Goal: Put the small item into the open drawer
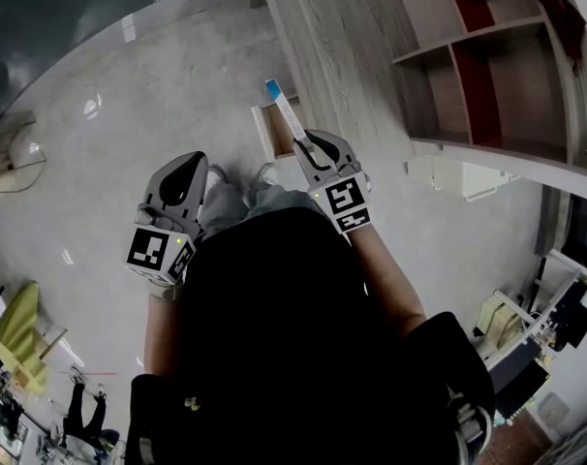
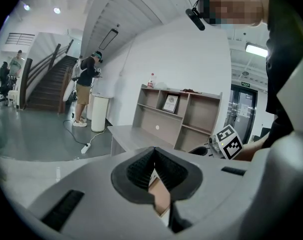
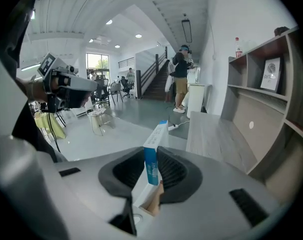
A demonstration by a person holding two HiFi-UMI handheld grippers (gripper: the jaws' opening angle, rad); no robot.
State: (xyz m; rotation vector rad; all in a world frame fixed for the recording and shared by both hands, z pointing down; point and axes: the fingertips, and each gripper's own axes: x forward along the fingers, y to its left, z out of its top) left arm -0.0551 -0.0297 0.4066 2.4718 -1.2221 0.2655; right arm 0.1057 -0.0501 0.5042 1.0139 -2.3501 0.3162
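Grey wood-grain covers the one worktop [image 1: 342, 56], which runs along a single open shelf unit [image 1: 487, 76] of the same finish. Below the worktop's front edge, one drawer [image 1: 267, 129] stands pulled out, its inside a pale wood. Two tools are in play, and one small item. The left hand-held gripper [image 2: 154, 151] has its ribbed pads pressed together with nothing between them, and it is held low at the person's left side, away from the drawer. The right hand-held gripper [image 3: 152, 154] is clamped on the one slim blue-and-white box [image 3: 158, 134], which stands on its narrow edge between the two pads. The floor [image 1: 129, 134] is smooth polished grey and reflects the ceiling lights. The room around it is a large, bright white hall with one staircase [image 2: 49, 86] at the far side and a person [image 2: 85, 86] standing near its foot. The box's long axis runs straight out along the right jaws and away from the person. Most of its length sticks out past the jaw tips, and the blue-capped far end leads. From the head view, that far end lies over the open drawer, just beside the worktop's edge; how high above the drawer it sits cannot be told.
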